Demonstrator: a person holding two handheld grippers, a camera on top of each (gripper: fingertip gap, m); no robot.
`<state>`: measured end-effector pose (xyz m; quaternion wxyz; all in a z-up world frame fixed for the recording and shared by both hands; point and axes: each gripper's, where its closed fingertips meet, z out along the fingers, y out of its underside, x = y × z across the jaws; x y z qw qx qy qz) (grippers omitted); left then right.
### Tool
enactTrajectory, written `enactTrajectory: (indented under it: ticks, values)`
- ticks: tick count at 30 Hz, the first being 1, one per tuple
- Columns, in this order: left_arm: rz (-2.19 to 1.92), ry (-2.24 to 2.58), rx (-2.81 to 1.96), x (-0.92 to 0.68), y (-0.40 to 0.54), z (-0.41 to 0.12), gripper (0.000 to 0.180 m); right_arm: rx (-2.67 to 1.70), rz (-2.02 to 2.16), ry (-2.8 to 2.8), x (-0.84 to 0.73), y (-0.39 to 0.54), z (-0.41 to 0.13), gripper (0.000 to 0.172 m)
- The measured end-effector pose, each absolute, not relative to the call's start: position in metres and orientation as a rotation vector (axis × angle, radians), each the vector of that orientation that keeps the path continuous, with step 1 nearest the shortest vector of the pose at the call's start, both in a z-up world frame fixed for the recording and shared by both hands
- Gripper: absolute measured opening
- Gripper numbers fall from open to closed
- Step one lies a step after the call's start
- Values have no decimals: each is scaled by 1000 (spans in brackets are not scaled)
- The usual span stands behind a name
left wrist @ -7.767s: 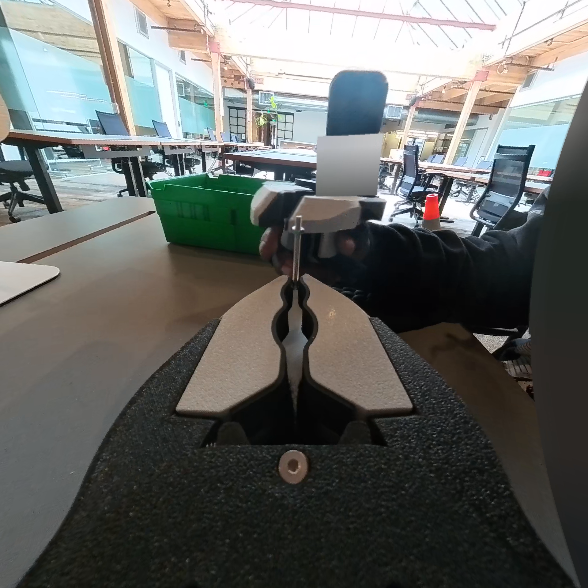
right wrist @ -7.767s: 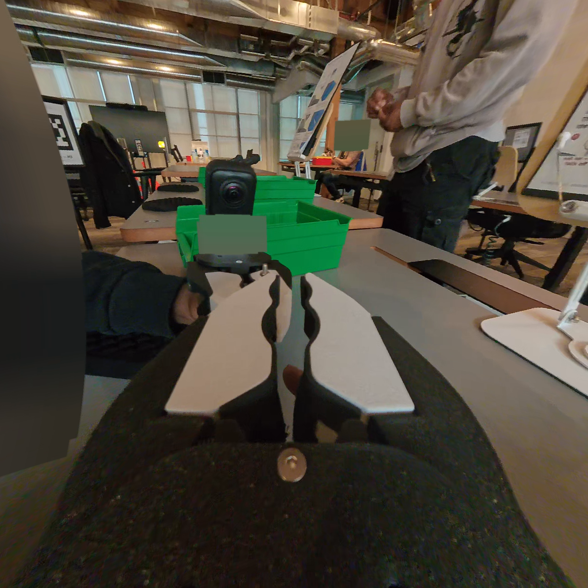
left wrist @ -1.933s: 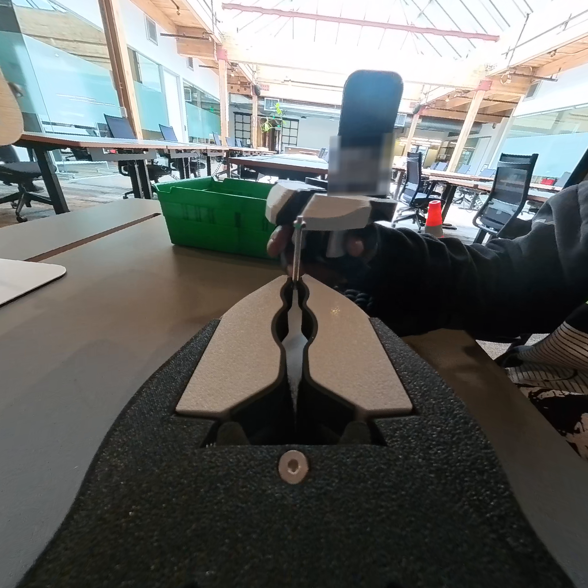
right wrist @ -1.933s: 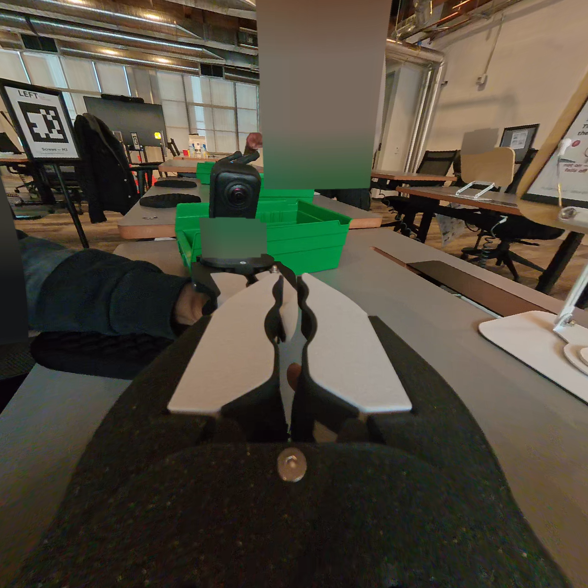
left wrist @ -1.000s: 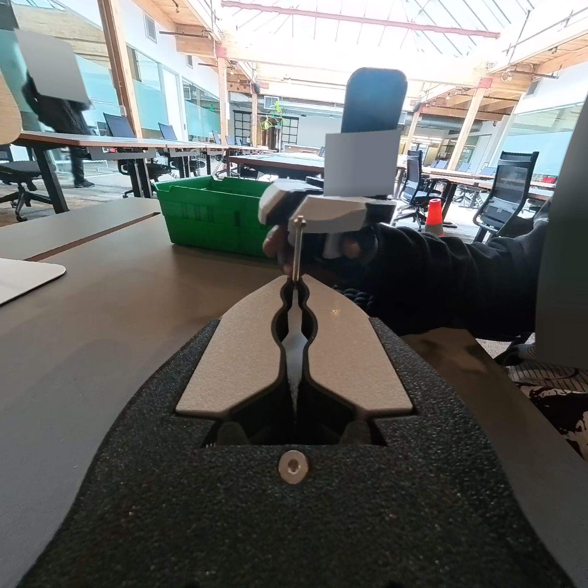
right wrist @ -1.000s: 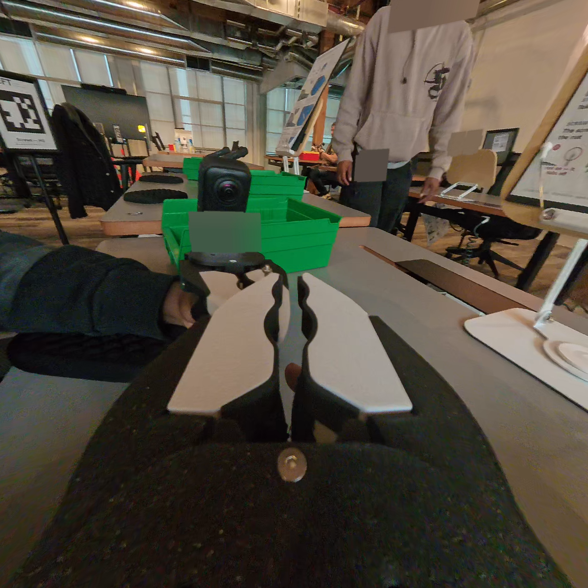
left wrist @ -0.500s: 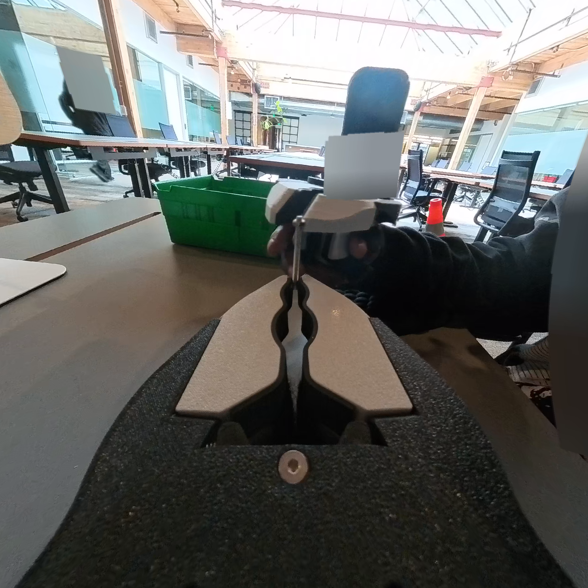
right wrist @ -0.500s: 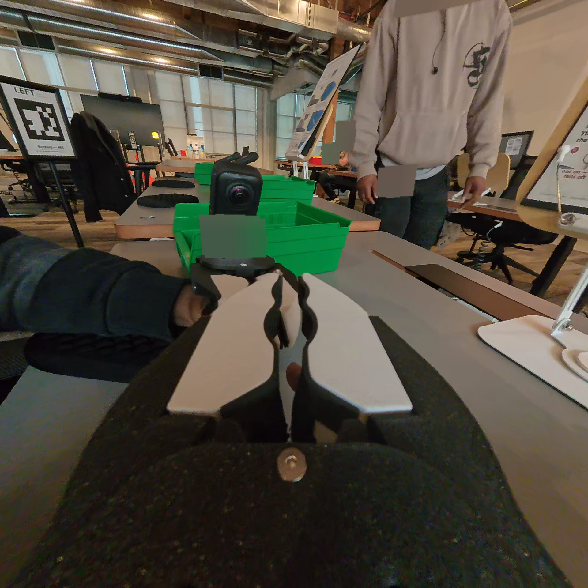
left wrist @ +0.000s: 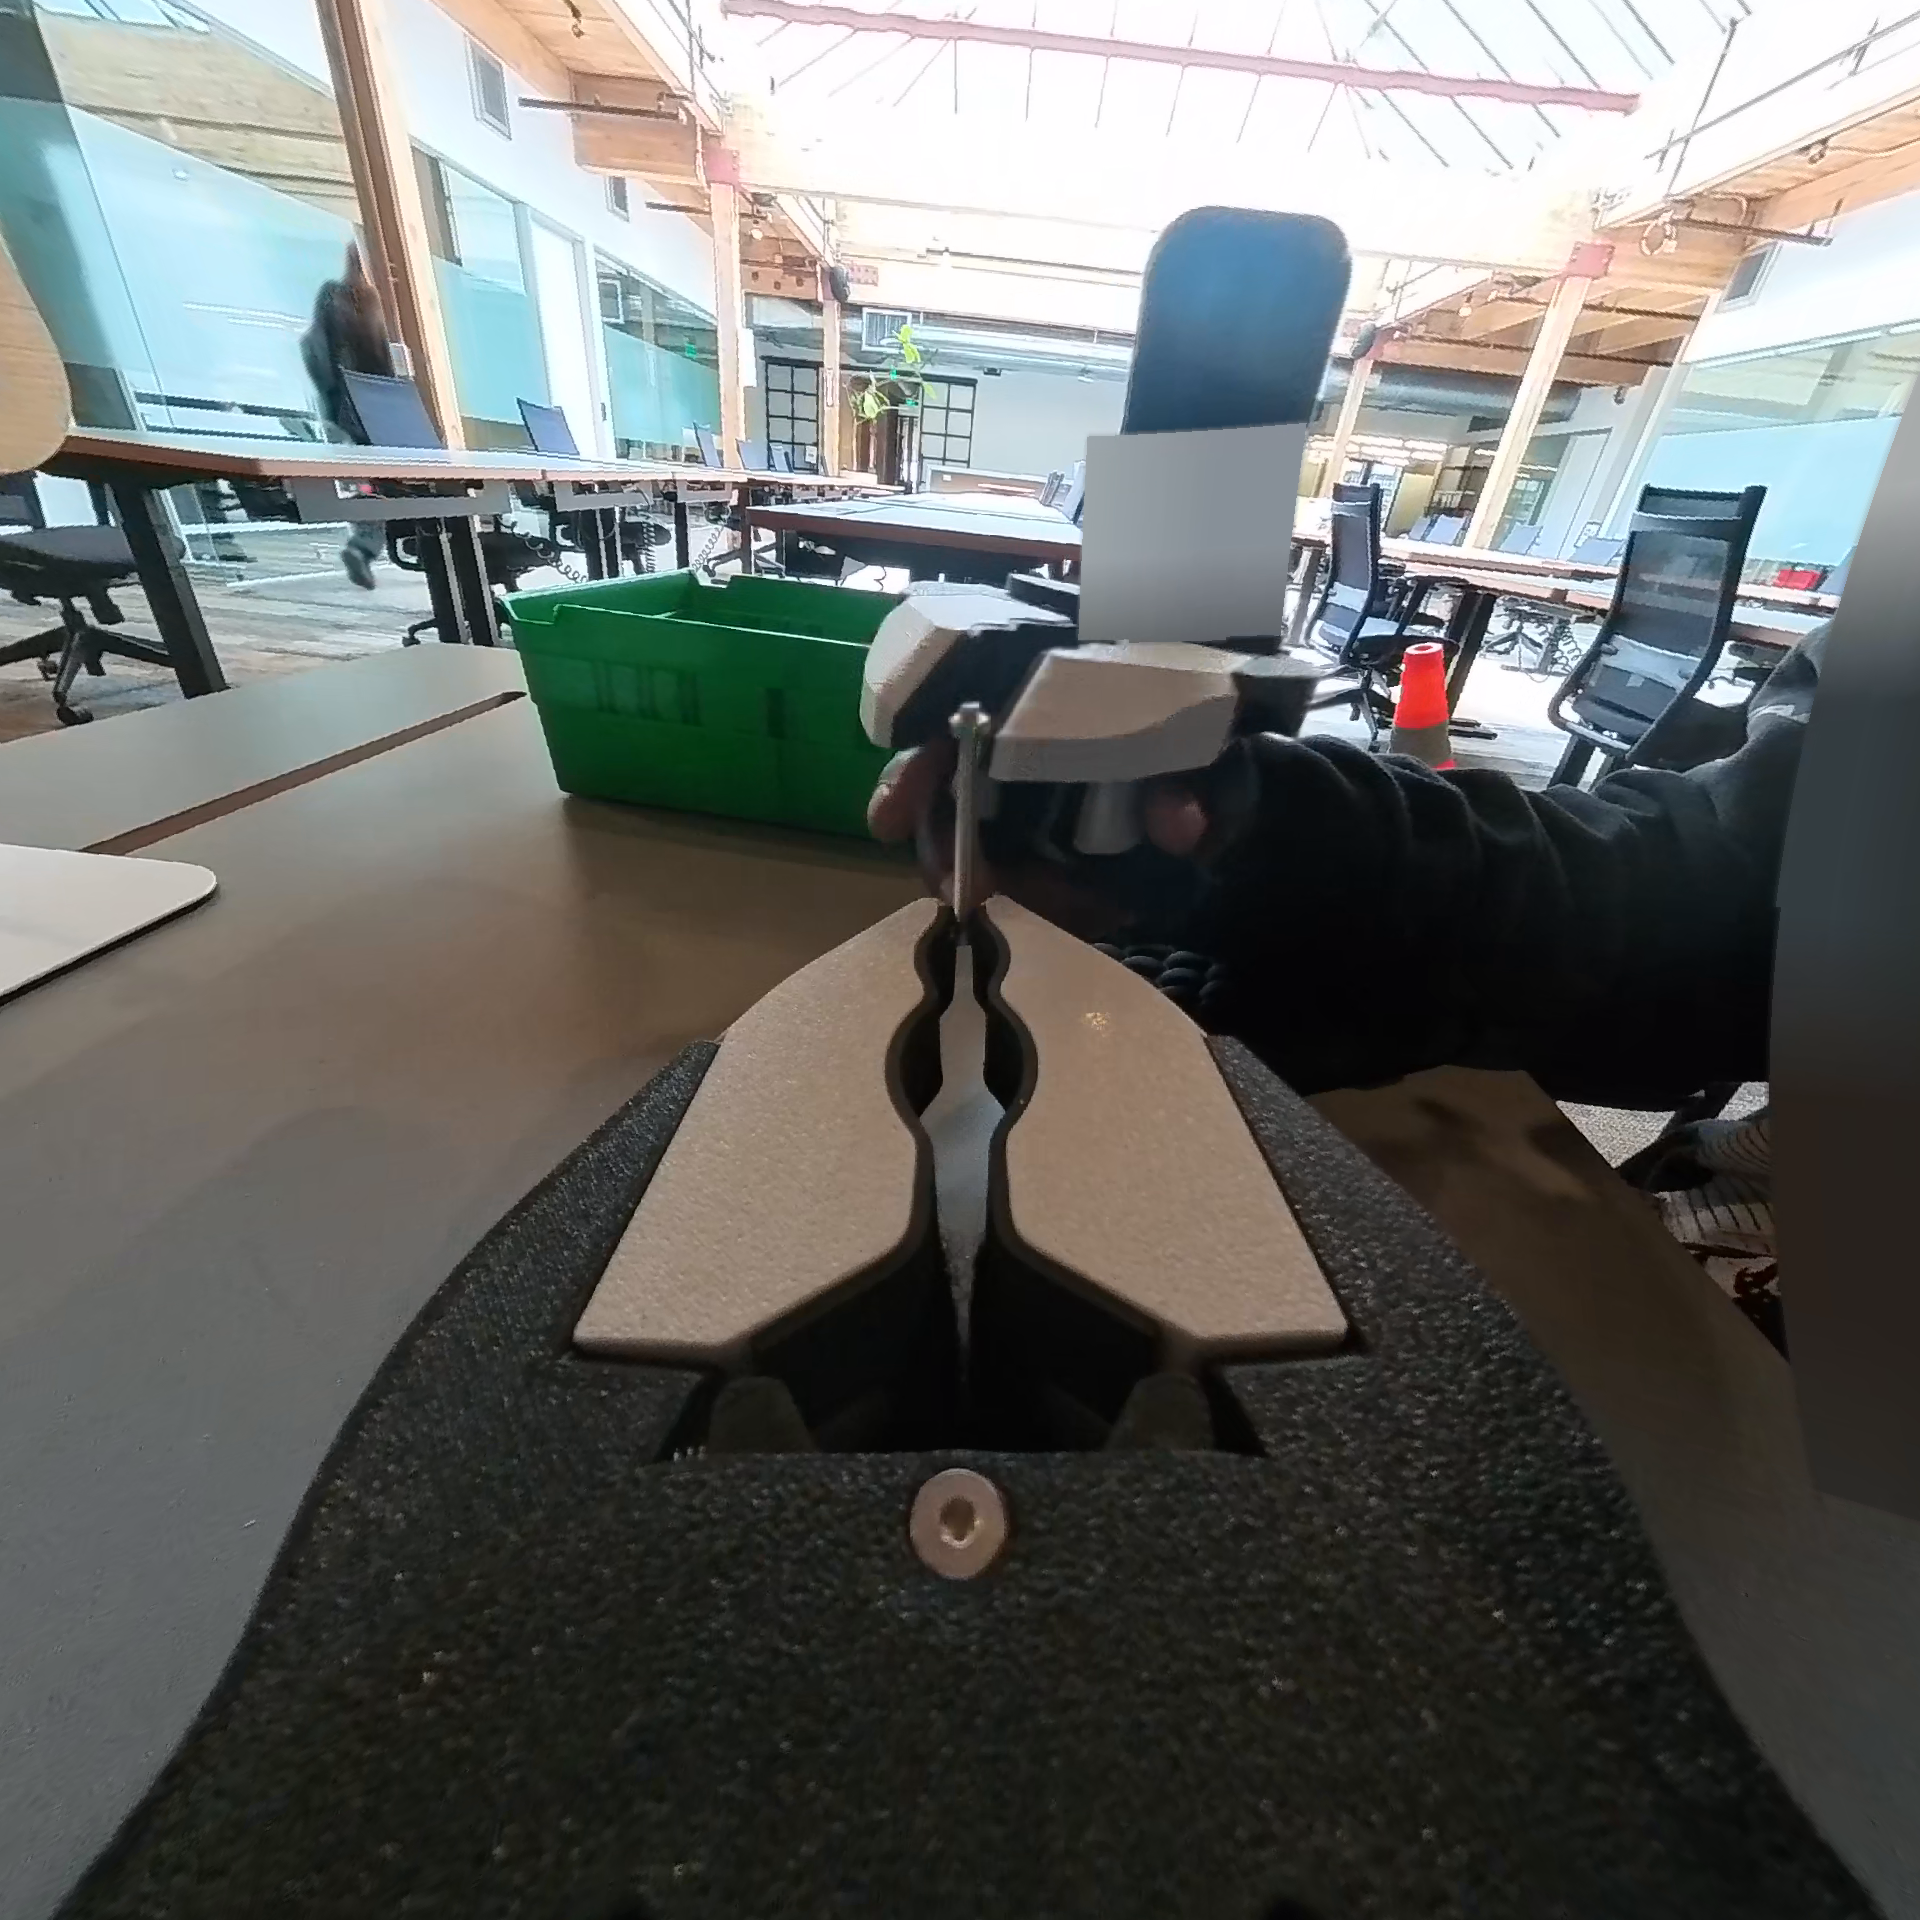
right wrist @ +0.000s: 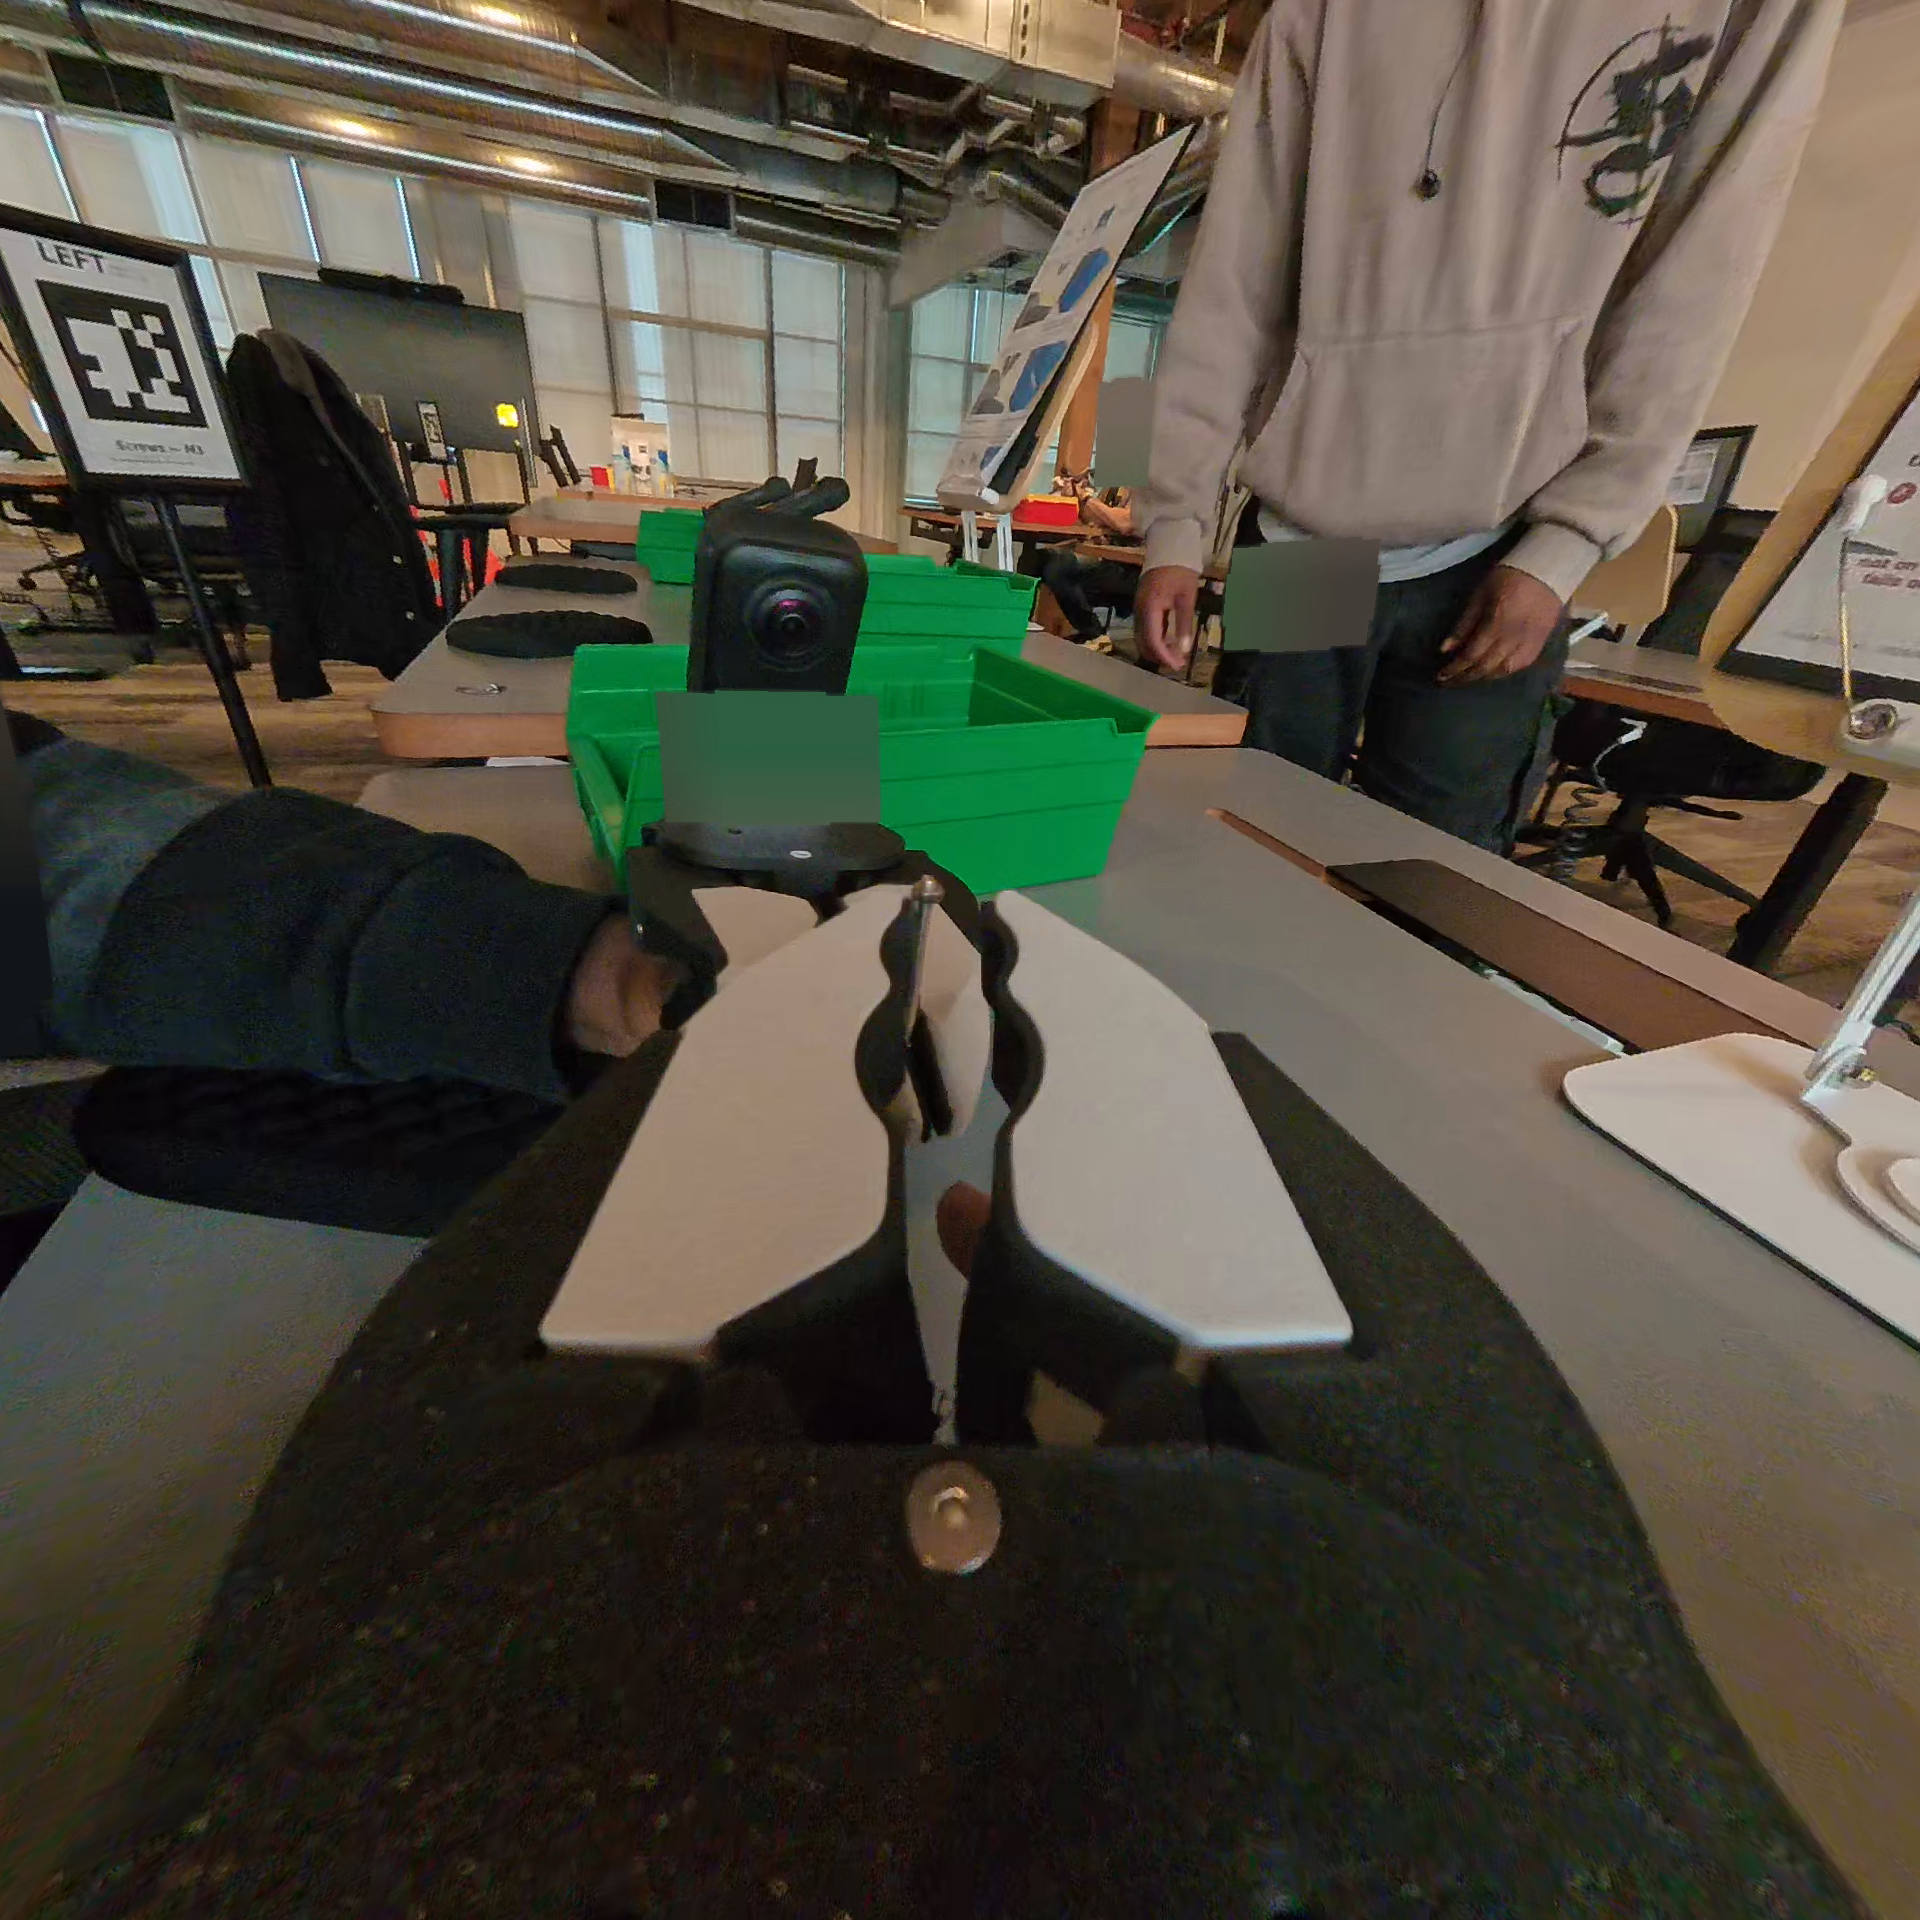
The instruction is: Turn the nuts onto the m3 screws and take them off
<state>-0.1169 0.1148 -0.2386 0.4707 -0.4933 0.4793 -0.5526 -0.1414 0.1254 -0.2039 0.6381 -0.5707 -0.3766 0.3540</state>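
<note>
Left claw (left wrist: 962, 914) is pinched tight on the bottom end of a thin screw (left wrist: 966, 810), which stands upright at frame centre. Its top sits in the gap of the right claw (left wrist: 971, 717), whose fingers are slightly apart; whether they touch it, cannot tell.

A white framed sign on a black stand (right wrist: 114, 353), at the upper left of the right wrist view, is printed with a black square code pattern and short lines of lettering. Red lettering is borne by a white board in a wooden frame (right wrist: 1860, 582) at the right edge. A dark emblem is printed on a beige hooded sweatshirt (right wrist: 1621, 114) at the upper right.
</note>
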Motion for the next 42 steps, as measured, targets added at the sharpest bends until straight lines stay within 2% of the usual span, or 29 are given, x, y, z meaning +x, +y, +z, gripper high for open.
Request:
enactTrajectory:
  ticks: [7,13,22,25,30,38,40,42]
  values:
    - [-1360,1165,-1210,-117,116,-238,2,-1305,796,-823,-132,129,-201,7]
    - [-1358,1170,-1210,-117,115,-238,2,-1298,821,-860,-141,125,-204,21]
    - [-1359,1169,-1208,-117,115,-238,2,-1312,816,-835,-137,127,-203,7]
    - [-1359,1168,-1209,-117,115,-238,2,-1299,825,-834,-135,126,-201,7]
    - [-1352,1180,-1210,-116,114,-239,2,-1278,834,-856,-142,122,-200,18]
    - [-1352,1175,-1208,-117,114,-239,2,-1296,810,-823,-133,128,-199,7]
    - [-1354,1172,-1209,-117,115,-239,2,-1281,822,-822,-133,126,-198,9]
    - [-1355,1167,-1210,-117,115,-238,2,-1269,847,-841,-138,122,-198,18]
